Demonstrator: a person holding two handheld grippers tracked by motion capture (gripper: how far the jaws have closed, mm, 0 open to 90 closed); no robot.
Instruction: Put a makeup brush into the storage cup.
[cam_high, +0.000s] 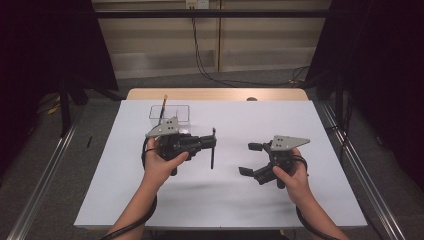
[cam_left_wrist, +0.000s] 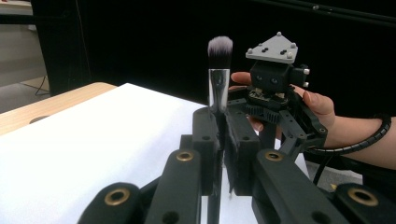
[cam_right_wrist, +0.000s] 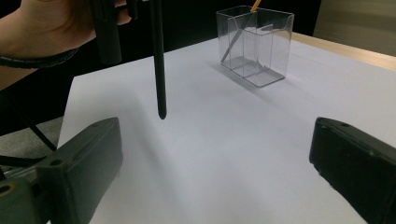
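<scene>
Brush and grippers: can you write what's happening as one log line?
left gripper: shut on makeup brush, lifted off table | right gripper: open, empty | clear box: back-left on white sheet

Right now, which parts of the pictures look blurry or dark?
Left gripper view: the brush is sharp, the near black jaws blurry, the background black. Right gripper view: the near jaws are soft, the clear box sharper. High view: the white table cover is evenly lit, the corners dark.

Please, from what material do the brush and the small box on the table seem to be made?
The brush: soft, probably synthetic bristles, dark with pale tips; a shiny, mirror-like ferrule, likely metal; a matte black handle, plastic or painted wood. The box: clear, glossy, probably acrylic plastic, since the table shows through its walls.
</scene>
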